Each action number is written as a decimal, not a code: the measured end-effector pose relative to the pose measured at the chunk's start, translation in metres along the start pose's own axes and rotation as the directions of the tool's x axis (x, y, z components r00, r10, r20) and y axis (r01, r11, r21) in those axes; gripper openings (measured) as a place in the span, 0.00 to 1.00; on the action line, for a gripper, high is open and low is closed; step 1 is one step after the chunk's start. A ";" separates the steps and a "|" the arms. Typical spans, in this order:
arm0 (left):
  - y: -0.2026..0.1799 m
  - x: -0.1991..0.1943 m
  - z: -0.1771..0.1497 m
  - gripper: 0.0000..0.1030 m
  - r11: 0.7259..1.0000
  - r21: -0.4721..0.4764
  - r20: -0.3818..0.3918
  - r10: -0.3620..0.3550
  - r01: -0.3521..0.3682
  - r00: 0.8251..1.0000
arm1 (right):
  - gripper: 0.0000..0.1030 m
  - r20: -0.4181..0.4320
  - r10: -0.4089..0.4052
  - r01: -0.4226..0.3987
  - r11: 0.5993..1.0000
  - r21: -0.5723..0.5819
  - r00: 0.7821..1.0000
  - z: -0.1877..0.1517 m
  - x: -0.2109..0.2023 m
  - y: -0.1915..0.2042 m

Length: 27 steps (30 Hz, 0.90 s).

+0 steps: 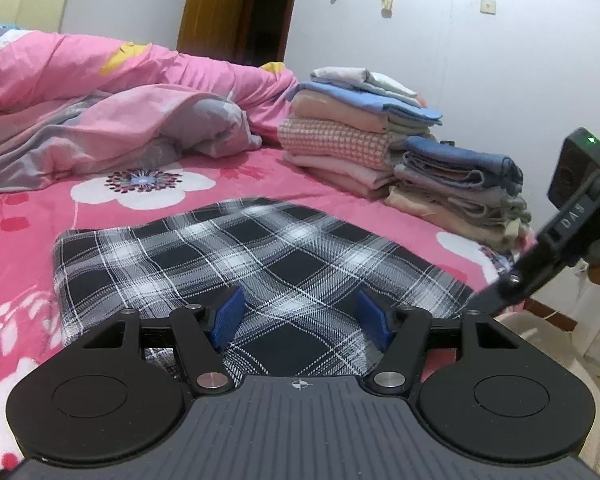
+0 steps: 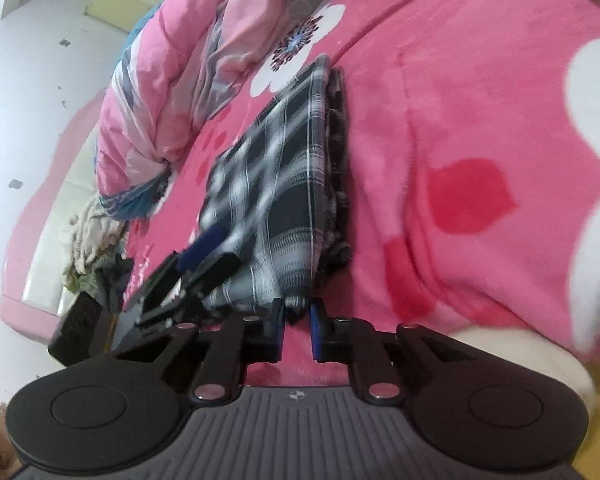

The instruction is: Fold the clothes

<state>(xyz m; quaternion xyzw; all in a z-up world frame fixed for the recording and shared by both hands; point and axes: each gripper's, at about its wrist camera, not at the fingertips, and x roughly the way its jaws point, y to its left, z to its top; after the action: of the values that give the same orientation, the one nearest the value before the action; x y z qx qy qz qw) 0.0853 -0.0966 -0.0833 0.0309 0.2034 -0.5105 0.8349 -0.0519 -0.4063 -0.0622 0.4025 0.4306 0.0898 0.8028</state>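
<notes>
- Pink flowered bed (image 1: 260, 168) carries everything; folded clothes are stacked (image 1: 352, 140) toward its far right side.
- Plaid garment (image 1: 240, 256) lies as a flat folded rectangle near my front edge.
- My left gripper (image 1: 298, 320) hovers spread wide above it, grasping nothing.
- My right gripper (image 2: 298, 322) looks nearly clenched on the near corner; I'd judge keeping layers pinched together matters.

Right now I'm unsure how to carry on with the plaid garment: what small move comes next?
Probably shut the left tool, which hangs open over the plaid garment's near edge; the right tool already pinches its corner.
</notes>
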 end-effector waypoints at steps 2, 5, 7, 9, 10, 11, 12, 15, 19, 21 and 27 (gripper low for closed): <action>0.003 -0.006 0.003 0.61 1.000 -0.013 0.021 0.009 -0.009 1.000 | 0.17 0.006 -0.053 0.053 0.999 0.003 0.999 0.002 -0.012 0.003; 0.008 -0.014 0.006 0.62 0.999 -0.042 0.042 0.022 -0.020 0.999 | 0.28 0.105 -0.175 0.184 0.979 -0.082 0.979 0.019 -0.031 0.028; 0.011 -0.015 0.006 0.62 0.998 -0.059 0.026 0.029 -0.027 0.999 | 0.35 0.160 -0.202 0.229 0.957 -0.177 0.966 0.037 -0.033 0.057; 0.014 -0.011 0.004 0.62 0.996 -0.080 -0.013 0.038 -0.039 0.999 | 0.42 0.173 -0.191 0.235 0.928 -0.288 0.966 0.055 -0.020 0.091; 0.015 -0.008 0.003 0.62 0.995 -0.092 -0.037 0.043 -0.047 0.998 | 0.42 0.168 -0.182 0.231 0.908 -0.349 0.969 0.063 -0.009 0.109; 0.016 -0.006 0.001 0.62 0.993 -0.105 -0.058 0.048 -0.054 0.997 | 0.42 0.154 -0.180 0.228 0.883 -0.410 0.972 0.071 0.008 0.128; 0.018 -0.006 -0.002 0.62 0.991 -0.117 -0.069 0.051 -0.059 0.996 | 0.42 0.138 -0.181 0.225 0.854 -0.469 0.974 0.080 0.027 0.146; 0.020 -0.017 -0.002 0.62 0.989 -0.130 -0.046 0.063 -0.069 0.997 | 0.42 0.094 -0.220 0.231 0.764 -0.603 0.971 0.102 0.090 0.185; 0.030 -0.038 -0.002 0.62 0.982 -0.170 -0.001 0.088 -0.087 0.996 | 0.42 0.038 -0.299 0.243 0.689 -0.682 0.954 0.120 0.166 0.212; 0.036 -0.046 -0.004 0.62 0.974 -0.197 0.016 0.118 -0.112 0.993 | 0.42 0.008 -0.335 0.246 0.676 -0.695 0.942 0.125 0.199 0.221; 0.050 -0.051 -0.009 0.61 0.945 -0.287 -0.017 0.162 -0.160 0.987 | 0.43 -0.052 -0.469 0.305 0.651 -0.695 0.882 0.130 0.273 0.230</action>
<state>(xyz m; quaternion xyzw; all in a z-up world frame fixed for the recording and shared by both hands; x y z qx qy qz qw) 0.1058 -0.0277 -0.0803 -0.0758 0.2692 -0.4058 0.8701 0.2611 -0.1943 -0.0252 -0.0274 0.5343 0.1088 0.8378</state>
